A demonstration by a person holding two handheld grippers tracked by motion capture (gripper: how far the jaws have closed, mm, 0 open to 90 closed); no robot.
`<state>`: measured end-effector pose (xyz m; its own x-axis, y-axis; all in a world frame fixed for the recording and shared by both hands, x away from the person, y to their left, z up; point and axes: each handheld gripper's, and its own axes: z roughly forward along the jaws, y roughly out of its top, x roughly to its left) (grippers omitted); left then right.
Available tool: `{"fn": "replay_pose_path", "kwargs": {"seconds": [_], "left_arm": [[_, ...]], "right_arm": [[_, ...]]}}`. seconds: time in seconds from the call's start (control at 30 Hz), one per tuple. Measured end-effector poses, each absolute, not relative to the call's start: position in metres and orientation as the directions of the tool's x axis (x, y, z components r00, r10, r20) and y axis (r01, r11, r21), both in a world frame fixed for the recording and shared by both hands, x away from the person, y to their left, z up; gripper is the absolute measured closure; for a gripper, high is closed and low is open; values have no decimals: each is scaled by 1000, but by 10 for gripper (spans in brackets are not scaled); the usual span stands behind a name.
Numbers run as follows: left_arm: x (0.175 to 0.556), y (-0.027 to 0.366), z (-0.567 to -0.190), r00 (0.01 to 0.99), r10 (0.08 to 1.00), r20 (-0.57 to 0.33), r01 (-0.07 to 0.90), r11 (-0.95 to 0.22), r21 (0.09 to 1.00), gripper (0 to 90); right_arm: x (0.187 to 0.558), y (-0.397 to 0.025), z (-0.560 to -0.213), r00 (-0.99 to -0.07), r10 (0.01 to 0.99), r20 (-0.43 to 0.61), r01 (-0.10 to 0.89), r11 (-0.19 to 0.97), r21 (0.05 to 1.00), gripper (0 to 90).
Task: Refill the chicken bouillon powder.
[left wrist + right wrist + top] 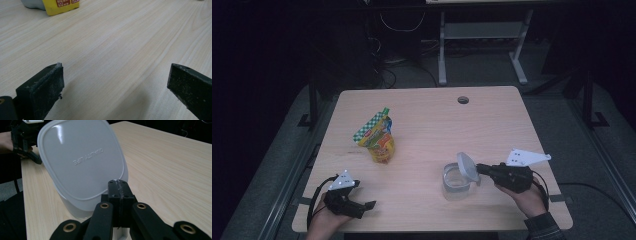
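A white plastic lid [466, 166] stands tilted on edge over a clear plastic container [455, 185] at the table's front right. My right gripper [479, 169] is shut on the lid's right edge. In the right gripper view the lid [82, 162], embossed with lettering, leans over the container [75, 208], and the gripper [118, 184] pinches its rim. My left gripper [368, 205] rests open near the front left edge, nothing between its fingers [42, 87]. A yellow and green snack bag [378, 137] lies left of centre.
The wooden table [432, 120] has a round cable hole [463, 99] near its far edge. The bag's yellow corner [61, 6] lies beyond the left gripper [115, 80]. A desk frame [482, 40] and cables lie on the dark floor behind.
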<state>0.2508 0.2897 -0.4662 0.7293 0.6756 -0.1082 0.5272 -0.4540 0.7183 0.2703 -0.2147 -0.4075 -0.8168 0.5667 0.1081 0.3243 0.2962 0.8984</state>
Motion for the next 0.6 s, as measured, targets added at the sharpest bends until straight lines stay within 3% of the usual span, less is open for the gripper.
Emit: {"fn": "replay_pose_path", "kwargs": {"seconds": [0.6], "left_arm": [[251,290,-466,730,675,-106,526,-456,718,2]], "right_arm": [[270,-216,-414,-813,575,92,333,329,884,900]]}}
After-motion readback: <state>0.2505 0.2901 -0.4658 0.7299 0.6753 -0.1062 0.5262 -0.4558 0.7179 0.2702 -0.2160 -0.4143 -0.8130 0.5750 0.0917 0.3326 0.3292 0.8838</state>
